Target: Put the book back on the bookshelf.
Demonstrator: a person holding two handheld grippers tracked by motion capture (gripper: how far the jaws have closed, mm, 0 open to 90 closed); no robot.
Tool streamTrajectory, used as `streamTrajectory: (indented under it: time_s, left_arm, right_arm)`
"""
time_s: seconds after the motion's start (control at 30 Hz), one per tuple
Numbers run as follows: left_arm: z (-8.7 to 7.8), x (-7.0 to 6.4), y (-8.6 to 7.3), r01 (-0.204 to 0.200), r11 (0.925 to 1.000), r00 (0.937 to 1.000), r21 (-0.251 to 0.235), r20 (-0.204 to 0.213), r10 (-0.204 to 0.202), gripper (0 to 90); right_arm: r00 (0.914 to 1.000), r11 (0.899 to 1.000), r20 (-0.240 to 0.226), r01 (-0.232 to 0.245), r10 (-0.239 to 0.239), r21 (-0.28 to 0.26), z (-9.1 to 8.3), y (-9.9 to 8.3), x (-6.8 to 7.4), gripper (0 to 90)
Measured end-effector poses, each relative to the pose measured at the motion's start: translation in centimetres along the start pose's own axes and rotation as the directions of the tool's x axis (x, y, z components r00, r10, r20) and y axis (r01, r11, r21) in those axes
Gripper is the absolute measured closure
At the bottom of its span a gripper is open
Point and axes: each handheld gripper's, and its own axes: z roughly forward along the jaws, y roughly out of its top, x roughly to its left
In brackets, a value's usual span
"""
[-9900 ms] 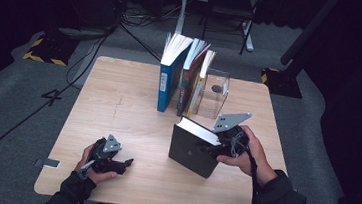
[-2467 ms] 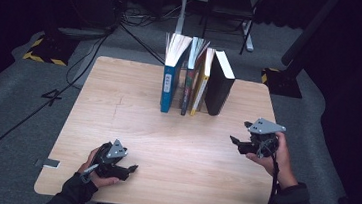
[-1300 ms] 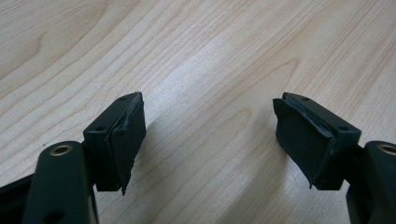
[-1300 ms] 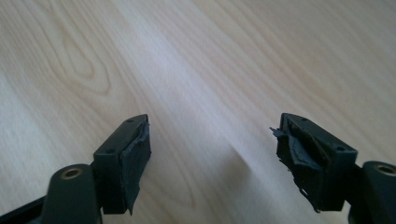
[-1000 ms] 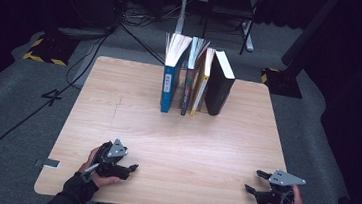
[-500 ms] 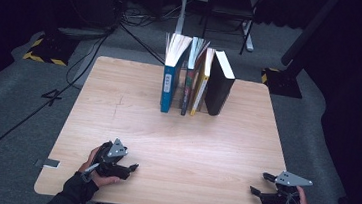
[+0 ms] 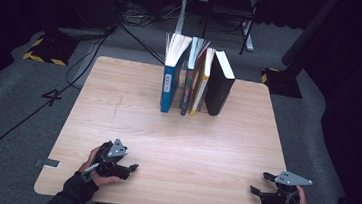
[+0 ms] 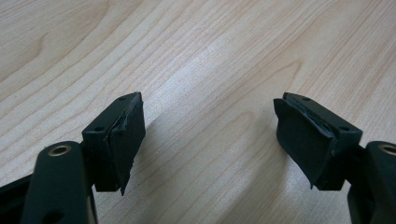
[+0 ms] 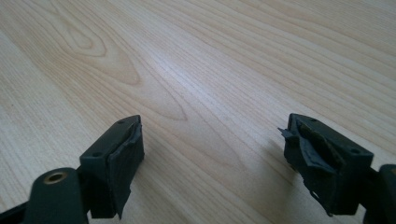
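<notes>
A dark studio floor with cables surrounds the pale wooden desk (image 7: 119, 91). At upper centre of the frame a row of books (image 7: 197, 78) stands upright, the black book (image 7: 219, 83) at its right end; shelving looks done, nothing left lying flat. The left tongs (image 7: 130, 168) at lower left and right tongs (image 7: 256, 191) at lower right rest released, empty, well apart from the row
</notes>
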Motion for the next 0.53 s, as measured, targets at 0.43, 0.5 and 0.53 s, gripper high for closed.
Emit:
streamTrajectory:
  time_s: [0.43,0.5,0.53]
  left_arm:
    - [0.08,0.11,0.08,-0.001,1.0000,1.0000,0.003,0.005,0.001,23.6]
    - [0.09,0.12,0.09,-0.001,1.0000,1.0000,0.003,0.006,0.001,23.6]
    - [0.09,0.12,0.09,-0.001,1.0000,1.0000,0.003,0.006,0.001,23.5]
  right_arm:
    - [0.9999,1.000,0.008,-0.010,0.010,0.001,-0.01,0.01,-0.08,20.3]
    - [0.9998,1.000,0.011,-0.015,0.015,0.000,-0.01,0.01,-0.08,20.3]
    - [0.9998,1.000,0.012,-0.016,0.016,0.000,-0.01,0.01,-0.09,20.3]
